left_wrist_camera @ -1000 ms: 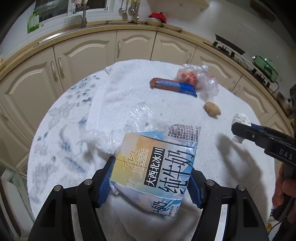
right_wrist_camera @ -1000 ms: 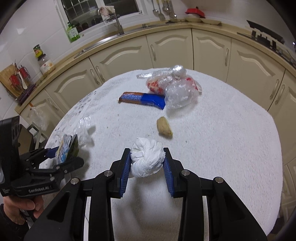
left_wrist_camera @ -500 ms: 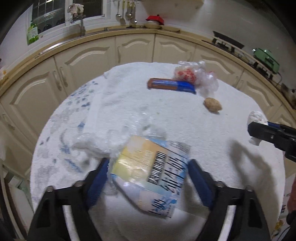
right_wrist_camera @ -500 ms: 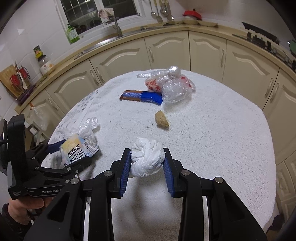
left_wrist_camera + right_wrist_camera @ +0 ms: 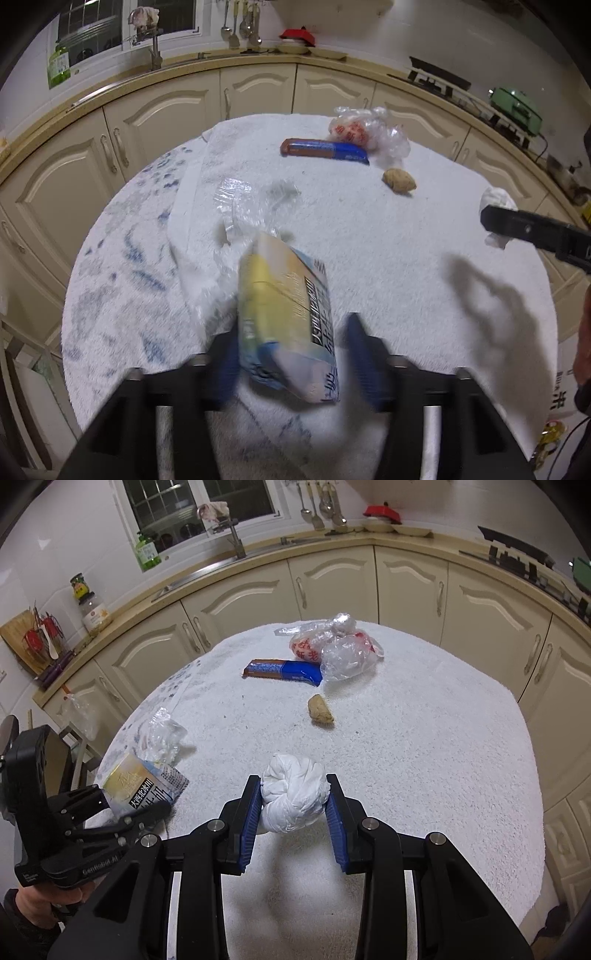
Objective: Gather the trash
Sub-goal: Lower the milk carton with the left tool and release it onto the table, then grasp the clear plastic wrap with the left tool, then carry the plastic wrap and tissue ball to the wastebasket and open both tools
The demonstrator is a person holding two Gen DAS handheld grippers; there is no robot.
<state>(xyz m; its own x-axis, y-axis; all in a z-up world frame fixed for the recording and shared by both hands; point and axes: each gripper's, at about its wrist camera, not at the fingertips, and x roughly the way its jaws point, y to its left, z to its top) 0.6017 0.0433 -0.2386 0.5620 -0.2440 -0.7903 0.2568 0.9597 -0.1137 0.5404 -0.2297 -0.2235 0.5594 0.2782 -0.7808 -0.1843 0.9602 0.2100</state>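
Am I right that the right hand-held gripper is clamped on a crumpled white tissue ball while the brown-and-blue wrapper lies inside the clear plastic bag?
Not quite. The right hand-held gripper does clamp the white tissue ball, but the brown-and-blue wrapper lies on the towel beside the clear plastic bag, not inside it. The right wrist view shows this.

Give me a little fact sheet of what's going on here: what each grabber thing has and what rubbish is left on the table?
setting: round table under a white towel, kitchen cabinets behind
left gripper: jaws opening, milk carton tilted between them
right gripper: shut on a white wad of tissue
left lying: blue and brown wrapper, clear plastic bags with red print, small tan lump, crumpled clear plastic
person: a hand holds the left gripper's handle
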